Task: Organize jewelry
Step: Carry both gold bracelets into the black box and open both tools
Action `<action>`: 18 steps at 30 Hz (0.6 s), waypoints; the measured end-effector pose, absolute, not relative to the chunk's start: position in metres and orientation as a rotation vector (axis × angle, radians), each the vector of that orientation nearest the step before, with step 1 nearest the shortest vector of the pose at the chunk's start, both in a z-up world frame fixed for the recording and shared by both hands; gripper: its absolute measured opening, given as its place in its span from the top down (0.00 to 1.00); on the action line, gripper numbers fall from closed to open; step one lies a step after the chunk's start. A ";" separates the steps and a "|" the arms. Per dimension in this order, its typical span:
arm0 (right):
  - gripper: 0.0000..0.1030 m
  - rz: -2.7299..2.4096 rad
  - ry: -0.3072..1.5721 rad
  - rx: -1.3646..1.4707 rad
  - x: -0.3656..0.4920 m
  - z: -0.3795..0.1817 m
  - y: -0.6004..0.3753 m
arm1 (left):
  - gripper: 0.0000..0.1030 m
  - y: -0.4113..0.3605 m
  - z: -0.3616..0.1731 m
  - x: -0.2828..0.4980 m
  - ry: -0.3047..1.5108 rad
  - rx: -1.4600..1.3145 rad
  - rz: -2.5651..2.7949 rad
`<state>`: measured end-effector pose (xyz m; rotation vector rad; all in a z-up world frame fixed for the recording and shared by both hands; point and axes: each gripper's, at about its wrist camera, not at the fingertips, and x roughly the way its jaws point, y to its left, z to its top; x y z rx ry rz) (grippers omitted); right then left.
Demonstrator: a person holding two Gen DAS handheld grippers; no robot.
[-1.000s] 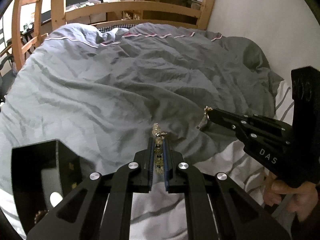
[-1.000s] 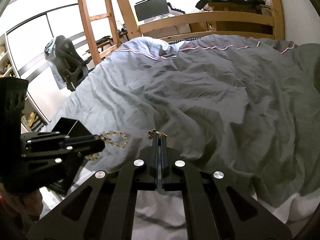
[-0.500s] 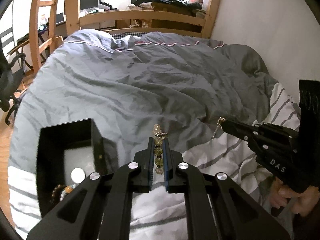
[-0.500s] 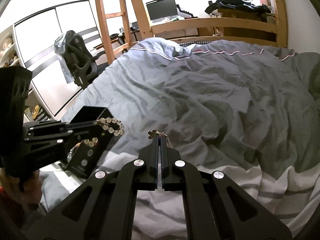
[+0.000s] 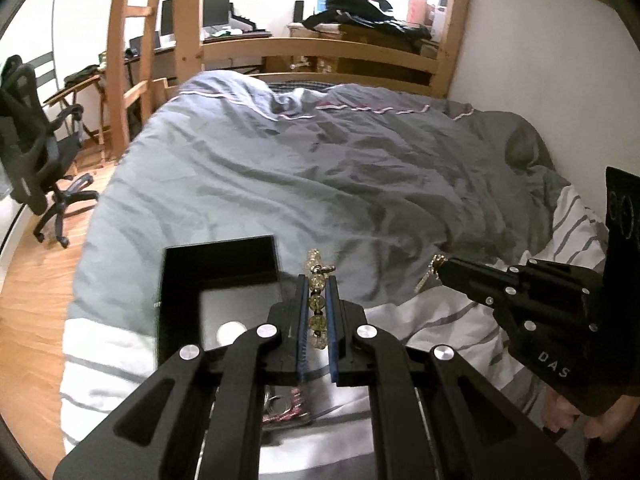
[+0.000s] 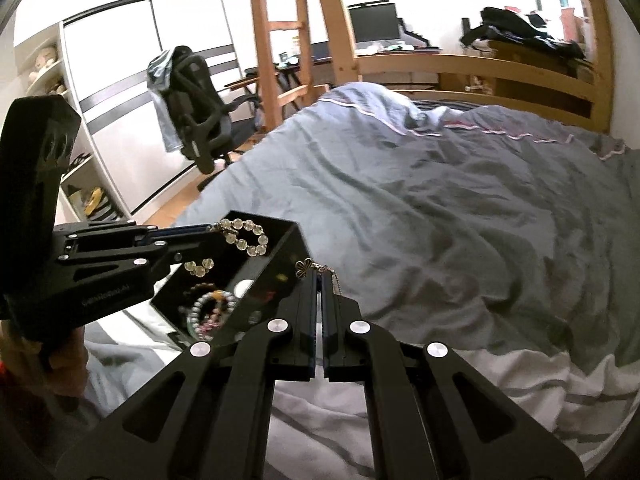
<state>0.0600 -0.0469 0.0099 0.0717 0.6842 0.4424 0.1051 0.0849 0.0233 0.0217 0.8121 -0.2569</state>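
My left gripper (image 5: 317,280) is shut on a pale yellow bead bracelet (image 5: 316,302) and holds it over the open black jewelry box (image 5: 218,268). In the right wrist view the left gripper (image 6: 208,230) holds the bracelet (image 6: 244,236) hanging above the box (image 6: 276,264), which holds other beaded bracelets (image 6: 208,312). My right gripper (image 6: 321,276) is shut on a thin gold chain with a flower charm (image 6: 306,268), just right of the box. It also shows in the left wrist view (image 5: 440,266) with the chain (image 5: 428,276) dangling.
The box rests on a striped white sheet (image 5: 440,320) at the near edge of a bed with a rumpled grey duvet (image 5: 320,168). A wooden bed frame (image 5: 320,48), ladder (image 6: 280,40) and office chair (image 6: 196,112) stand beyond. A wall (image 5: 540,80) runs along the right.
Both grippers have drawn back and shifted left toward the box. The left gripper with the bracelet now hangs over the box opening; the right one sits beside the box's right wall.
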 end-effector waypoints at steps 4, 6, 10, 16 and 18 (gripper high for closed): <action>0.98 0.479 0.687 0.059 0.060 0.009 -0.026 | 0.92 0.107 0.024 0.100 0.815 0.041 -0.220; 0.98 0.498 0.689 0.054 0.062 0.008 -0.016 | 0.92 0.115 0.026 0.100 0.811 0.047 -0.204; 0.98 0.535 0.696 0.040 0.066 0.006 0.004 | 0.92 0.132 0.028 0.103 0.810 0.052 -0.186; 0.98 0.592 0.717 0.008 0.073 -0.008 0.031 | 0.92 0.149 0.015 0.110 0.854 0.063 -0.165; 0.98 0.619 0.729 0.007 0.076 -0.014 0.040 | 0.92 0.153 0.007 0.113 0.880 0.066 -0.154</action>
